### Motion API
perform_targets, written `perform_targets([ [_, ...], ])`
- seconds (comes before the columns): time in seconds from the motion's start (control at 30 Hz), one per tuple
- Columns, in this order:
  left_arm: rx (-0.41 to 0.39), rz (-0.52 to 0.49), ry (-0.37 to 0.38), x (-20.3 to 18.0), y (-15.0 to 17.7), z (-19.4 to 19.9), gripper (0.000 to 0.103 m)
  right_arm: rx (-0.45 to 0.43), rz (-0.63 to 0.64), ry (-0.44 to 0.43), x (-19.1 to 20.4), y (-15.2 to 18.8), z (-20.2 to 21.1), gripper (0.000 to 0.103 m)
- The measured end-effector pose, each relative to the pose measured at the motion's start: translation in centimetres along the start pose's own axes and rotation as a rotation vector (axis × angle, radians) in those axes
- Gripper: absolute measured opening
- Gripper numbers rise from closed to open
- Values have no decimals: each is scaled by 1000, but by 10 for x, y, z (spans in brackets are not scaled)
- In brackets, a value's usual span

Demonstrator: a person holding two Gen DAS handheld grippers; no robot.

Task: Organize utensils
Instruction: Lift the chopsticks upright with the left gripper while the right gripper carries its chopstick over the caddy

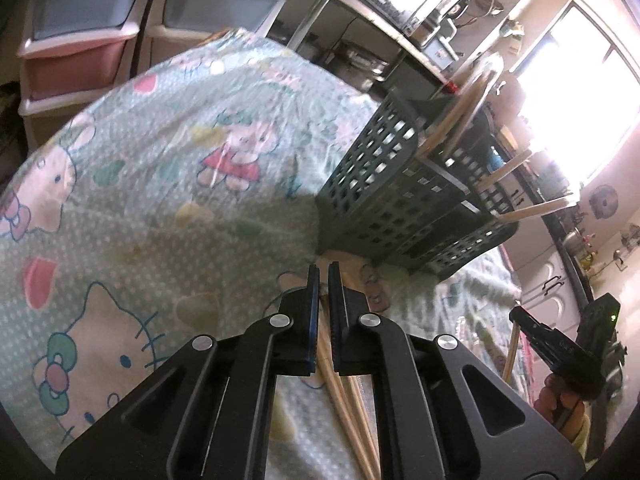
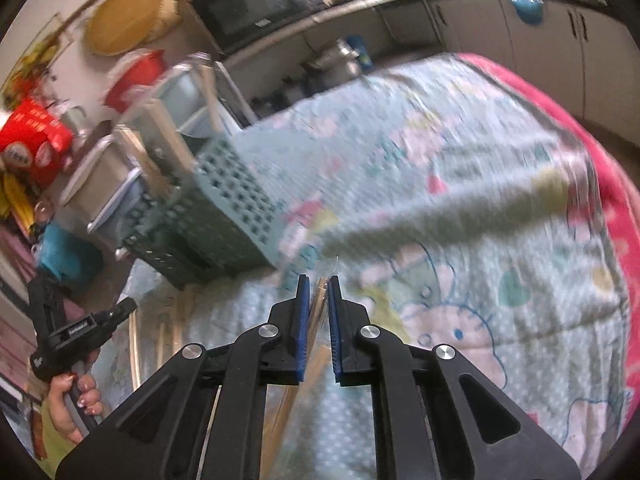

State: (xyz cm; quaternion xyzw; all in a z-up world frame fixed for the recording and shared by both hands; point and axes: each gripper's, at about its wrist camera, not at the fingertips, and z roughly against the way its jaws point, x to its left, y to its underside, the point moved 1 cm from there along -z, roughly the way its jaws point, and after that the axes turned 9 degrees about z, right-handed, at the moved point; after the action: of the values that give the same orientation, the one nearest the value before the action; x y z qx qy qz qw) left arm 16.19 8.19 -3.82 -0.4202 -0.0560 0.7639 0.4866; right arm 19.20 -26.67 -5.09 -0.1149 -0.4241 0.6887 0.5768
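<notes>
Now | left gripper [image 1: 323, 280] clamps chopsticks [image 1: 340, 392] | right gripper [image 2: 318, 292] likewise, tilted down

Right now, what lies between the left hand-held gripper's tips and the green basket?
In the left wrist view, only printed cloth separates the left hand-held gripper, shut on wooden chopsticks, from the green basket.

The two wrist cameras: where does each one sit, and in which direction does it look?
Left wrist: on the left gripper, looking down along its fingers, shut on wooden chopsticks, toward the green basket; the right gripper shows at its right edge.
Right wrist: on the right gripper, shut on chopsticks, facing the same basket; the left gripper and hand show at left.
Shared: basket, cartoon-print cloth, each other's gripper.
</notes>
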Motion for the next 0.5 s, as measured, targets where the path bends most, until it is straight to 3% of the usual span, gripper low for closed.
perform_targets([
  [0.5,-73,-121,105,-57,-15,33,2,-123,191,-95,70,-33,41,6],
])
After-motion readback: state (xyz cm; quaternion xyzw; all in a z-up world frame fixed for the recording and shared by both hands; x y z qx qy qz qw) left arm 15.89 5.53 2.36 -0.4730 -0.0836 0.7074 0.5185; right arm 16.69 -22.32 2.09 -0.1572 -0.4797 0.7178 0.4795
